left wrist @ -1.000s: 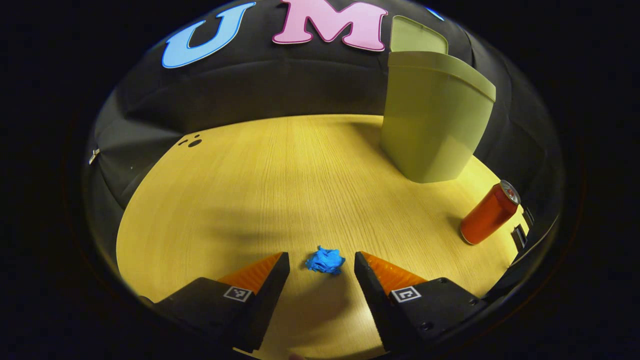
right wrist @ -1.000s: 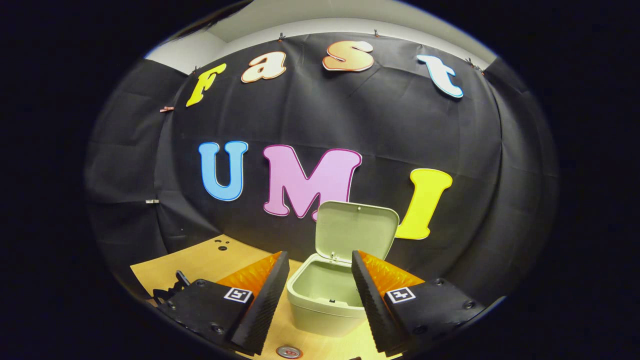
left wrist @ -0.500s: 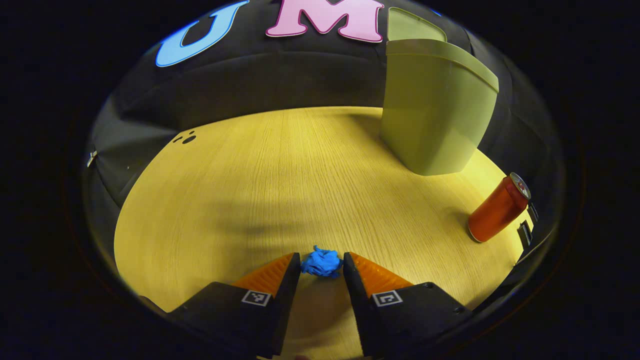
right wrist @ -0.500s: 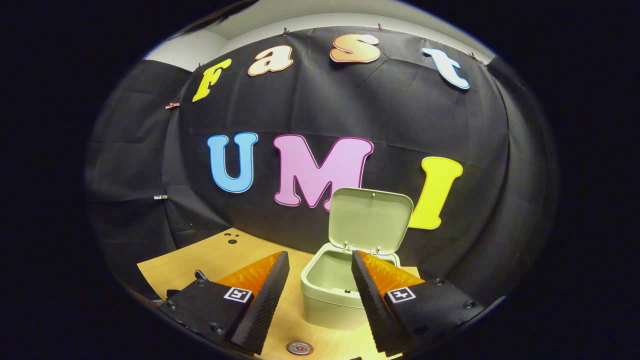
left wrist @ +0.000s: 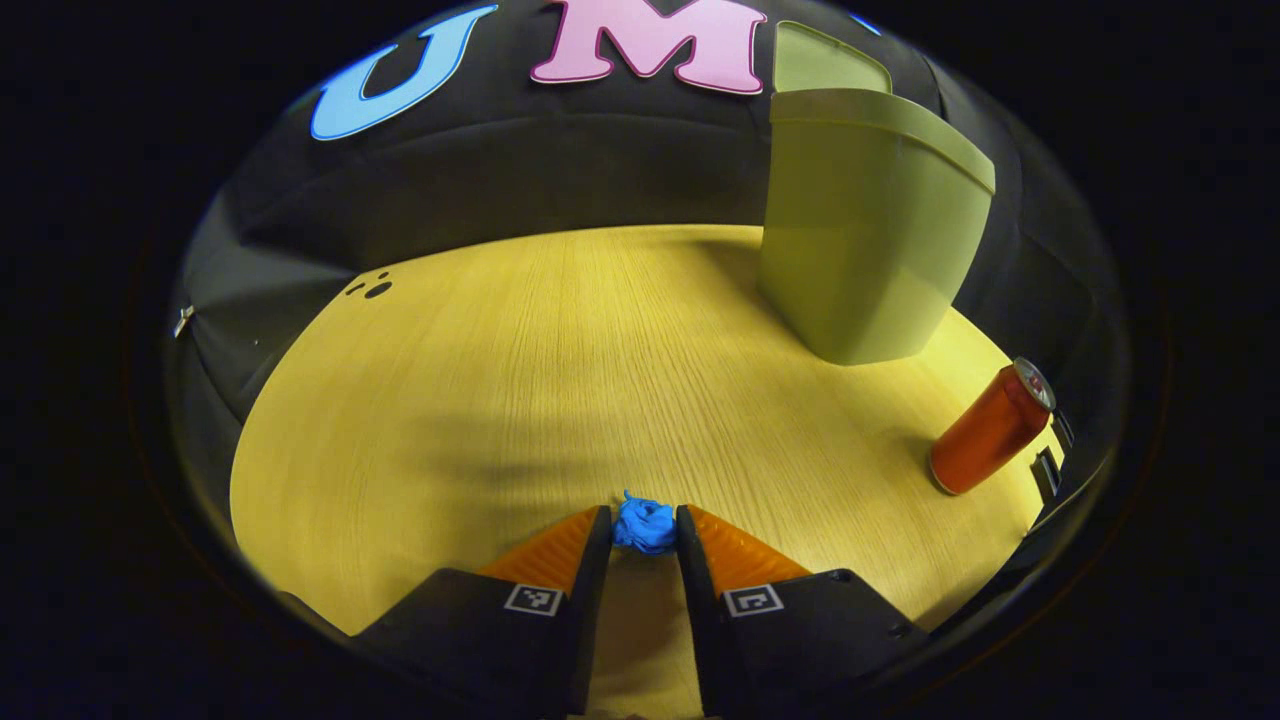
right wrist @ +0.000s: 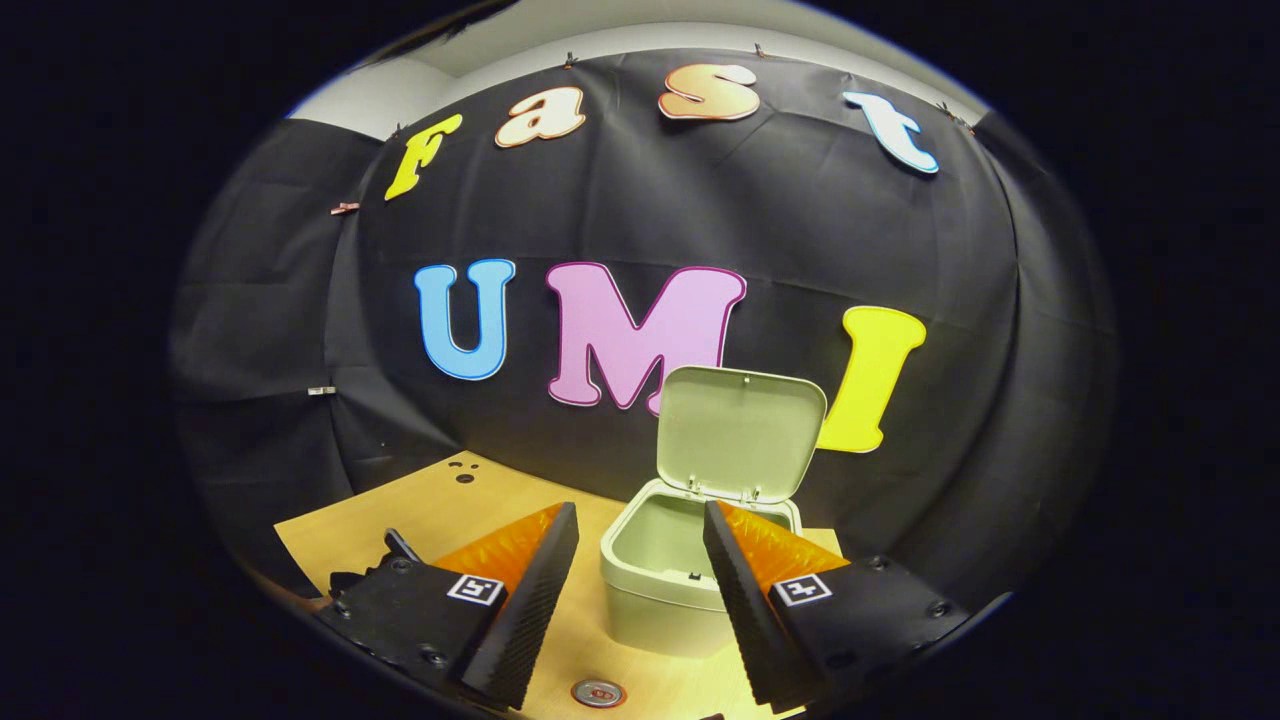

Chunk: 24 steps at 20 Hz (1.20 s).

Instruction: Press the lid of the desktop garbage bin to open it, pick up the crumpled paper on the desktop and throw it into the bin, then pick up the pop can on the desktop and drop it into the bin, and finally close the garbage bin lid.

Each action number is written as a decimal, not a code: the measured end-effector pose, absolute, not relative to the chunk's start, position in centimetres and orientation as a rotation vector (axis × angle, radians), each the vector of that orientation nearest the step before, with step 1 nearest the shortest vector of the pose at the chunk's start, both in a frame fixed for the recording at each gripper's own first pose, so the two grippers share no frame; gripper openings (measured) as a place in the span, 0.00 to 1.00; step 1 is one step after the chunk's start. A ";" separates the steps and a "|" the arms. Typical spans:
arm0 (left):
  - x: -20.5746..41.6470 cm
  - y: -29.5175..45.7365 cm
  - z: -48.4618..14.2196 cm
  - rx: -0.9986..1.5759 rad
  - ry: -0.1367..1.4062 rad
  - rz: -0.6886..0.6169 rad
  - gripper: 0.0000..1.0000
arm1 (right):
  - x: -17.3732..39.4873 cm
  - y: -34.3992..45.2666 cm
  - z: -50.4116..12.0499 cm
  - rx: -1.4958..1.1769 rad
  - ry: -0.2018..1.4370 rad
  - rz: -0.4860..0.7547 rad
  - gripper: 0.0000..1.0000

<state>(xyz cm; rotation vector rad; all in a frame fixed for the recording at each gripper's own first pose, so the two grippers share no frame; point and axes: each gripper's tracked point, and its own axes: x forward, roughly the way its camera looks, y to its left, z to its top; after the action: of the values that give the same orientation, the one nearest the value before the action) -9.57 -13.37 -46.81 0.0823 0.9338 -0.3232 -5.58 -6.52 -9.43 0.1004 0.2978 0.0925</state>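
The crumpled paper (left wrist: 645,527) is clamped between the left gripper (left wrist: 645,530) fingers, well in front of the garbage bin (left wrist: 865,230). The right gripper (right wrist: 640,545) is held wide before the open-lidded bin.

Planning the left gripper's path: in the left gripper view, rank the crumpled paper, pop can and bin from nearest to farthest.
1. Crumpled paper, pinched between the left gripper fingers.
2. Pop can, off to the right.
3. Bin, back right, by the wall.

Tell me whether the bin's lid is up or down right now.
Up. In the right gripper view the lid stands raised behind the bin, hinged at the back rim, and the hollow inside shows.
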 end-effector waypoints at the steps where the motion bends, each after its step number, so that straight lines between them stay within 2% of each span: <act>1: -9.1 -13.5 -45.8 0.076 0.917 -0.325 0.43 | -5.6 -6.6 -9.5 0.104 0.298 0.089 0.82; 5: -5.9 -14.9 -39.8 0.039 0.795 -0.344 0.42 | -5.7 -7.0 -9.6 0.113 0.293 0.080 0.82; 15: 4.5 -21.7 -20.1 -0.048 0.387 -0.460 0.44 | -7.6 -8.4 -10.8 0.133 0.311 0.043 0.82; 19: 6.4 -25.1 -16.9 -0.055 0.324 -0.521 0.44 | -8.3 -9.4 -11.1 0.138 0.319 0.021 0.82; 24: 6.6 -30.2 -16.2 -0.045 0.310 -0.611 0.43 | -8.9 -10.9 -11.1 0.144 0.319 -0.011 0.82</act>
<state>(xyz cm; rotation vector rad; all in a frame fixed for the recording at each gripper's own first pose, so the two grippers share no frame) 6.59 -30.16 -16.25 -0.0453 0.3098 -0.6114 -8.85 -10.87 -11.14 0.1437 0.3191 -0.0111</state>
